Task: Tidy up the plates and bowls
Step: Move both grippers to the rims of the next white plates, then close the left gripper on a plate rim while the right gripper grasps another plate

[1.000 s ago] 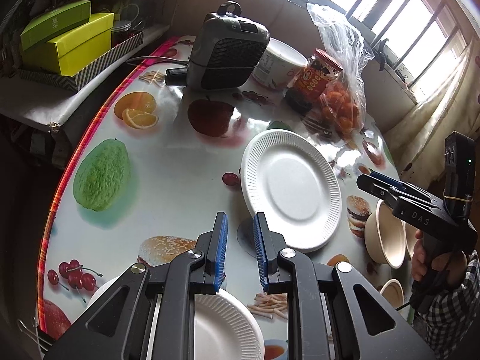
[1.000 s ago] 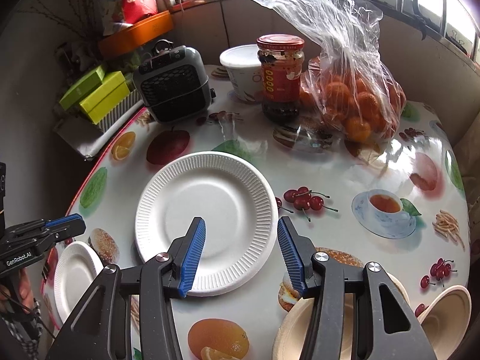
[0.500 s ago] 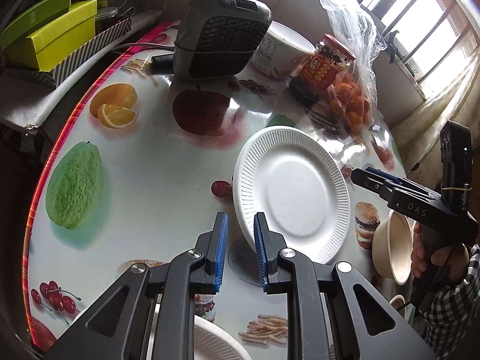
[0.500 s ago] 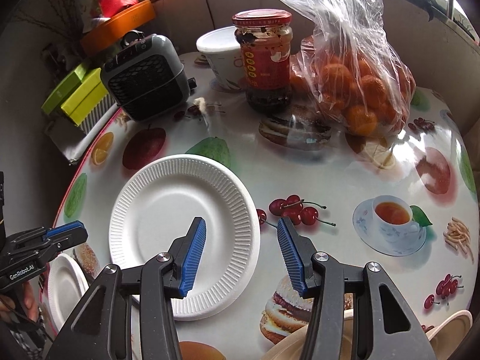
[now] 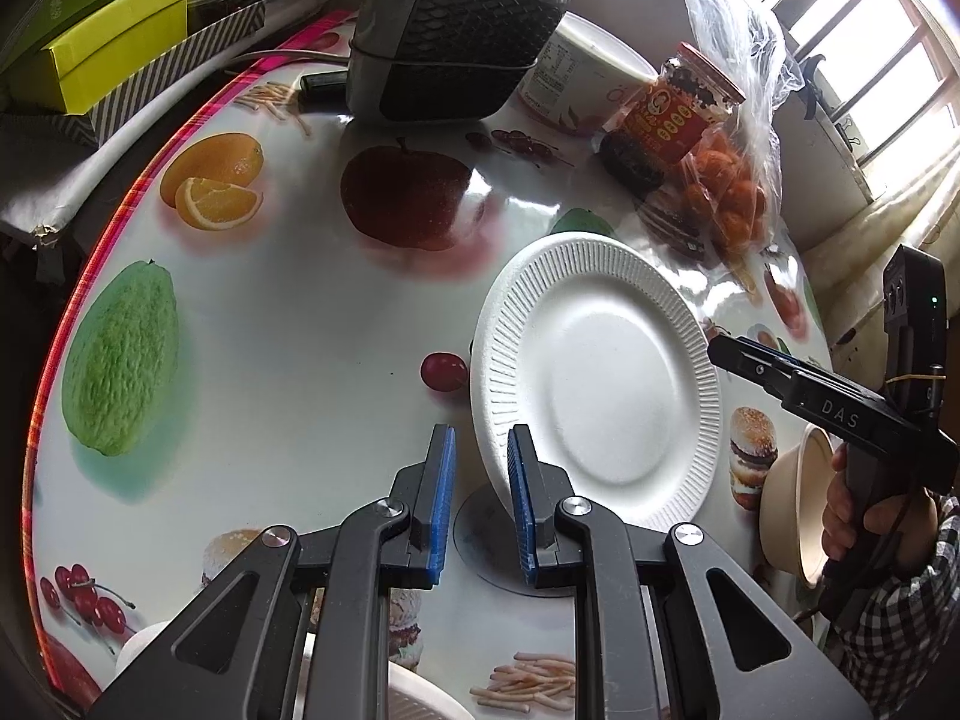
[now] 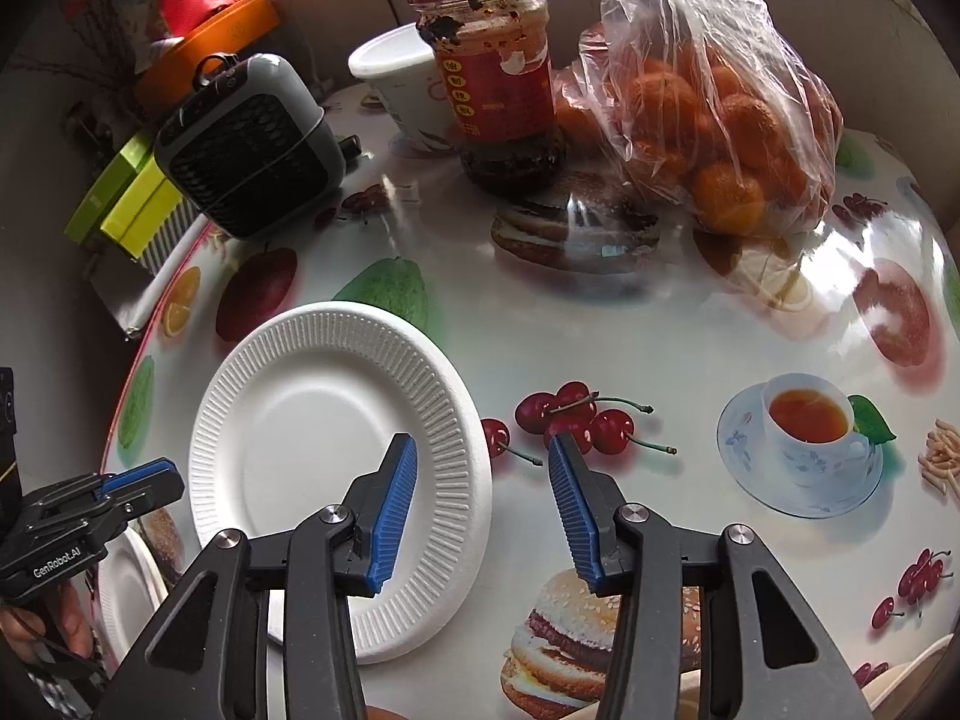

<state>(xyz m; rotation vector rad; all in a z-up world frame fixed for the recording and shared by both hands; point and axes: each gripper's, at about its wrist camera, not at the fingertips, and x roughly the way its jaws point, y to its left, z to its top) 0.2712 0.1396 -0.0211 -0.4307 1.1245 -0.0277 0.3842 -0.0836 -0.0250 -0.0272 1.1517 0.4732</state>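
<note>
White and ribbed at its rim, the large paper plate point(image 5: 600, 372) lies flat near the middle of our round table point(image 5: 300, 312), whose glossy cloth is printed with fruit, burgers and a teacup. We hold a two-finger gripper in each hand, both angled down at this plate. Our left gripper point(image 5: 478, 501) has its blue pads a narrow gap apart, with the plate's near-left rim showing between them; we cannot tell whether the pads touch it. Our right gripper point(image 6: 483, 507) straddles the plate's right rim, one pad over the plate and the other over the bare cloth; its jaws are closing and not yet pressing on anything. A smaller white plate point(image 6: 129, 594) sits at the table's near edge by our left hand point(image 6: 45, 624), and a tan bowl point(image 5: 792, 516) sits by our right hand point(image 5: 870, 516). At the far side stand a grey fan heater point(image 5: 456, 30), a white tub point(image 6: 402, 78), a red-lidded jar point(image 6: 492, 66) and a clear bag of oranges point(image 6: 720, 138)
</note>
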